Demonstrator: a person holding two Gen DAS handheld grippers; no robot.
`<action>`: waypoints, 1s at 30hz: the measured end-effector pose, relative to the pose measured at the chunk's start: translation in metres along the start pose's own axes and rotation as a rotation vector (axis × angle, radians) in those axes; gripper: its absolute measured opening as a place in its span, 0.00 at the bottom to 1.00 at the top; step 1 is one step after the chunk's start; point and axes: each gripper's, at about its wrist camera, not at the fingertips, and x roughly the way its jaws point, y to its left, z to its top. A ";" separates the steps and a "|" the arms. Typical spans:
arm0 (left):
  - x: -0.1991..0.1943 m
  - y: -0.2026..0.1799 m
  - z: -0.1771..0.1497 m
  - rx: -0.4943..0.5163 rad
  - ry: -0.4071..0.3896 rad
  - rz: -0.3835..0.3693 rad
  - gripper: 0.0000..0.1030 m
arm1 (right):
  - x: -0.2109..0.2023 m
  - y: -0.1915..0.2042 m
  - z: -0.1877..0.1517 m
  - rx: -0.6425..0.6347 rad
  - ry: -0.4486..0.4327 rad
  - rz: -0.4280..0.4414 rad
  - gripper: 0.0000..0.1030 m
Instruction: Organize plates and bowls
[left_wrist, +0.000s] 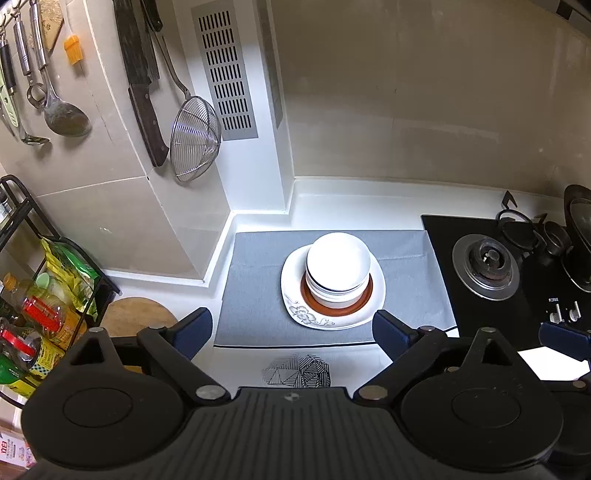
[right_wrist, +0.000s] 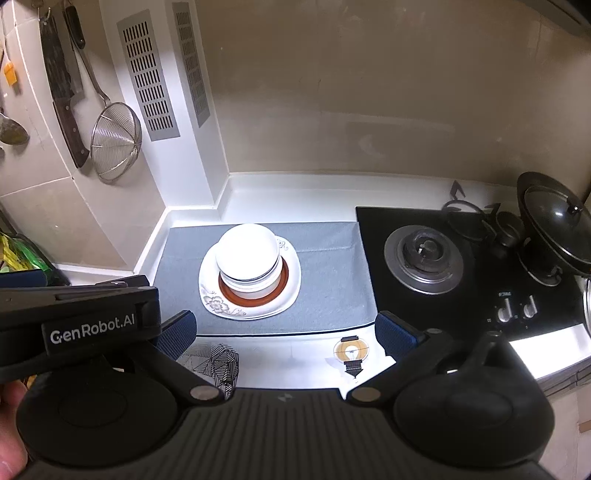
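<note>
Ahead, bowl stack (left_wrist: 338, 269) on plate (left_wrist: 332, 317), beyond both grippers' spread, empty jaws.

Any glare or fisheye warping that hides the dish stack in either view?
Left wrist: top bowl blown out white, its inside unreadable; wall lines bow. Right wrist: same bowl overexposed, counter edge glaring; plate pattern readable.

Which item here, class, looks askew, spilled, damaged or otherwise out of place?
Nothing stands out. The white bowls sit nested on a brown plate, which rests on the flowered plate on the grey mat. No spill or breakage shows. Both grippers, left and right, hang open, clear of the stack.
</note>
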 end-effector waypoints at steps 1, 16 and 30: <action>0.000 0.000 0.001 0.003 0.001 0.002 0.92 | 0.000 0.000 0.000 0.001 0.001 0.001 1.00; -0.007 -0.004 0.000 0.011 -0.029 0.016 0.96 | -0.004 -0.007 -0.002 0.036 -0.011 0.032 1.00; -0.008 -0.002 -0.002 0.025 -0.024 -0.002 0.97 | -0.005 -0.006 -0.003 0.040 -0.011 0.026 1.00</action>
